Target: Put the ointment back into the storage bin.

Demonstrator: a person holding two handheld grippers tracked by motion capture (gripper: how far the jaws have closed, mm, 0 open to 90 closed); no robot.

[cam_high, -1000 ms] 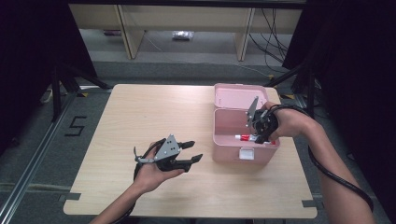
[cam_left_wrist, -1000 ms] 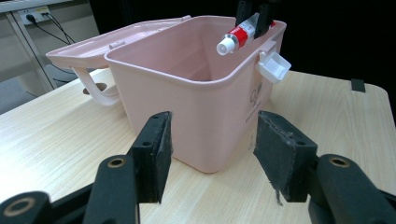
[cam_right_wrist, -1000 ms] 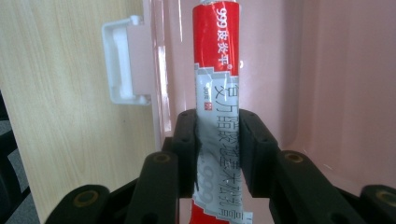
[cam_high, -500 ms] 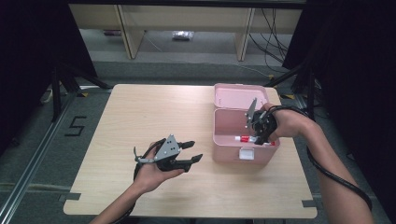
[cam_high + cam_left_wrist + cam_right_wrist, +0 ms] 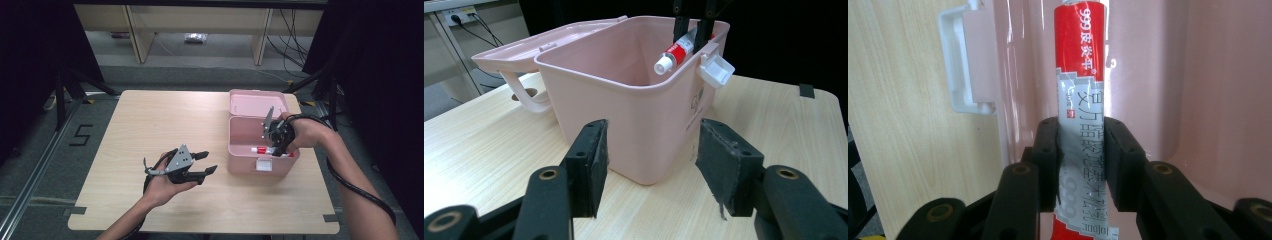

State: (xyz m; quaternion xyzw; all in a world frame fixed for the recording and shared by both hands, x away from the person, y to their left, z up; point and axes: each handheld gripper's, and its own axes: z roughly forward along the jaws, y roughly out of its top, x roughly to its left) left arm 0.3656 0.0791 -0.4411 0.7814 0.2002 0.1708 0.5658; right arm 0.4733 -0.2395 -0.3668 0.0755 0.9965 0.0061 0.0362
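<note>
Right gripper view: claw (image 5: 1081,160) pinches glossy red-and-silver tube (image 5: 1081,100) over smooth pink box (image 5: 1168,80).

The table (image 5: 150,125) is faced in matt, pale wood-grain laminate; the pink box (image 5: 634,100) is moulded in smooth, glossy plastic; the tube (image 5: 1080,100) is finished glossy.

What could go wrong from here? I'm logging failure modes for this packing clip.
1. The red, white and grey ointment tube is clamped in the right gripper at the open pink plastic box's front rim; it might catch there or on the white latch rather than drop inside.
2. The left gripper is open and apart from the box, so a snag could shift it.
</note>
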